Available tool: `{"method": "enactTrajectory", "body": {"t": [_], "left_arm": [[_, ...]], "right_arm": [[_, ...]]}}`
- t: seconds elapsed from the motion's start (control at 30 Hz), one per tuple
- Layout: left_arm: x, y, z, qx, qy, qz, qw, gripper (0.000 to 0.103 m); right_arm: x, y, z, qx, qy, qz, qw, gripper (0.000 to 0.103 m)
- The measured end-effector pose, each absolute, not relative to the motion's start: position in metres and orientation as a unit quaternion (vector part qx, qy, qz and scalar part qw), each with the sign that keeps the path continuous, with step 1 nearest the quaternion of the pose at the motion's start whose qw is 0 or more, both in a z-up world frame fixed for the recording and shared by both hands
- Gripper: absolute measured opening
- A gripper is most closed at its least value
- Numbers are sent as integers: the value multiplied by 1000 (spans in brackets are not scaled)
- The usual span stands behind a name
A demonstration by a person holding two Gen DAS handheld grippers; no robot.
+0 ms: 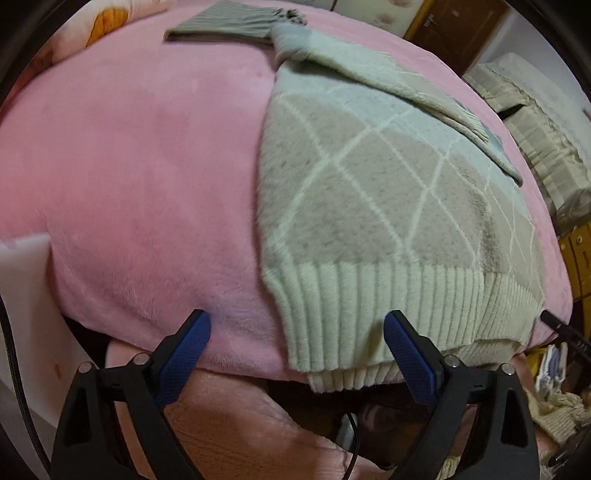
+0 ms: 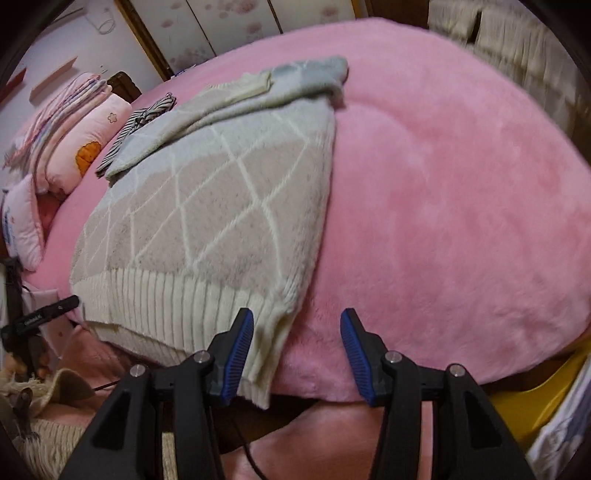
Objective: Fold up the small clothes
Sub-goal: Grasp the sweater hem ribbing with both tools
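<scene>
A grey and pale blue sweater point(image 1: 369, 192) with a white diamond pattern and cream ribbed hem lies on the pink bed cover, sleeves folded across its upper part. It also shows in the right wrist view point(image 2: 221, 206). My left gripper point(image 1: 297, 332) is open at the bed's near edge, its jaws astride the hem's left corner. My right gripper point(image 2: 297, 328) is open, its jaws astride the hem's right corner. Neither holds anything.
A pink plush bed cover point(image 1: 129, 166) spans both views point(image 2: 461, 184). A folded grey striped garment point(image 1: 229, 22) lies beyond the sweater; it shows in the right view point(image 2: 144, 118). Pink pillows point(image 2: 74, 147) sit at the far left. Beige bedding point(image 1: 535, 122) is at the right.
</scene>
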State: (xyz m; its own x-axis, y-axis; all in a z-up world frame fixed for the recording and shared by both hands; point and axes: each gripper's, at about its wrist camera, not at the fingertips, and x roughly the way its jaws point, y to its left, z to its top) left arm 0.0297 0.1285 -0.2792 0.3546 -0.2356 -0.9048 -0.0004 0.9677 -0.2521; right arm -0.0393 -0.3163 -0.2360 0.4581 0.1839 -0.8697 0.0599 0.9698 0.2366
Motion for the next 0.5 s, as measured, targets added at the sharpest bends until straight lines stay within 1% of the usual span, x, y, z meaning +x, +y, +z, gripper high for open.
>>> {"method": "enactTrajectory", "body": {"t": [0.3, 0.4, 0.47, 0.5], "left_arm": [[35, 140, -298, -140, 566, -97, 807, 90], [34, 141, -299, -147, 563, -106, 806, 83], [35, 139, -300, -151, 561, -117, 805, 77], [32, 142, -299, -153, 561, -121, 805, 76]], "right_arm": [[-38, -294, -258, 110, 552, 99, 821, 49], [-37, -287, -261, 101, 555, 108, 819, 49], [-37, -286, -262, 103, 555, 112, 818, 49], [-36, -287, -263, 104, 554, 113, 818, 49]]}}
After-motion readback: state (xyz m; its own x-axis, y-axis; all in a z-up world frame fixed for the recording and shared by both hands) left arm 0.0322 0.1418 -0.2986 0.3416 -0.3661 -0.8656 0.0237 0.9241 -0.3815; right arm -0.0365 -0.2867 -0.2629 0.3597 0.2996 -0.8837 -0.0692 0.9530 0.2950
